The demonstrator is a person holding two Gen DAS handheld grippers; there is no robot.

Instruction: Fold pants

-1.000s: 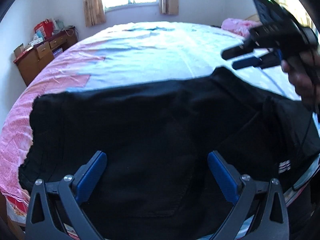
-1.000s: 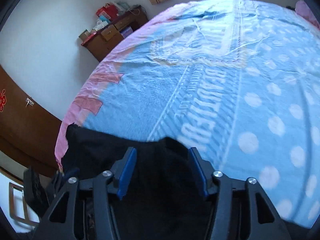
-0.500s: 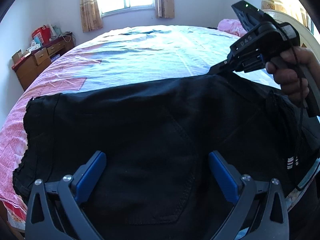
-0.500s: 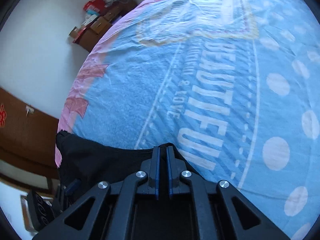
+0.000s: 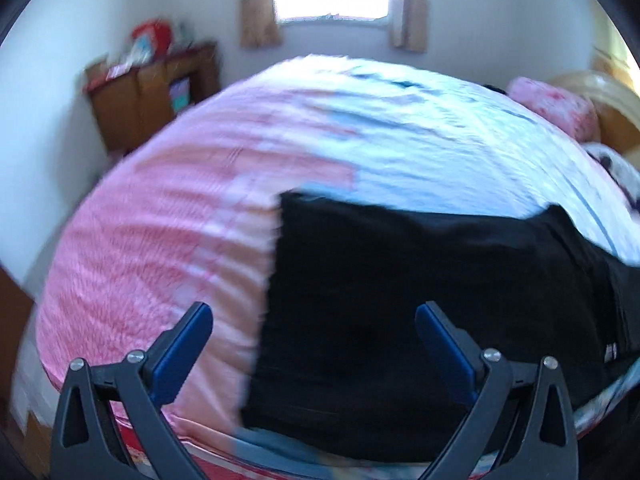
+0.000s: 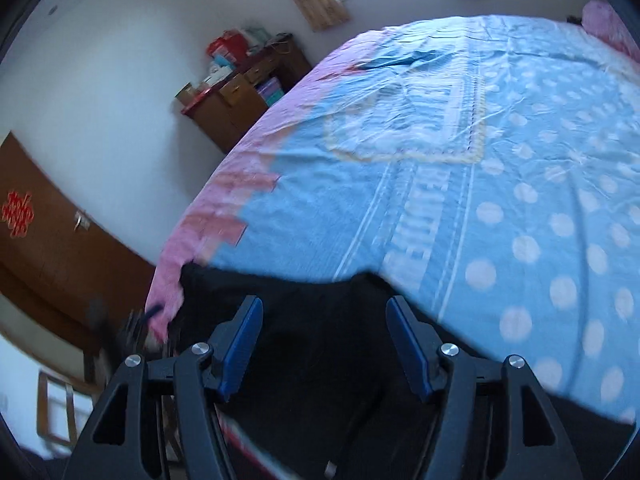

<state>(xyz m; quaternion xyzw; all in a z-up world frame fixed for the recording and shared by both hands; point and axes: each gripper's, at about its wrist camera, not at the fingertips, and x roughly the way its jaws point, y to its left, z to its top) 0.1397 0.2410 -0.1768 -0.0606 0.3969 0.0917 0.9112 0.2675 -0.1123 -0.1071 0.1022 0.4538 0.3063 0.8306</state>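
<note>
Black pants (image 5: 400,304) lie folded flat on the bed near its front edge, their left edge straight. My left gripper (image 5: 314,324) hovers open above that left edge, with nothing between its blue pads. In the right wrist view the pants (image 6: 320,344) fill the lower middle. Above them my right gripper (image 6: 324,324) has its jaws opening, and no cloth is caught between them. A blurred dark shape low at the left of that view may be the left gripper; it is too smeared to tell.
The bed carries a pink and blue bedspread (image 6: 480,168) with white dots and lettering. A wooden dresser (image 6: 244,96) with boxes stands by the far wall under the window. A pink pillow (image 5: 556,108) lies at the far right. A brown wooden door (image 6: 44,240) is at the left.
My right gripper was shut on the pants' far edge half a second ago; it has let go and lifted. My left gripper has swung left, so the pants' left edge now sits between its fingers.
</note>
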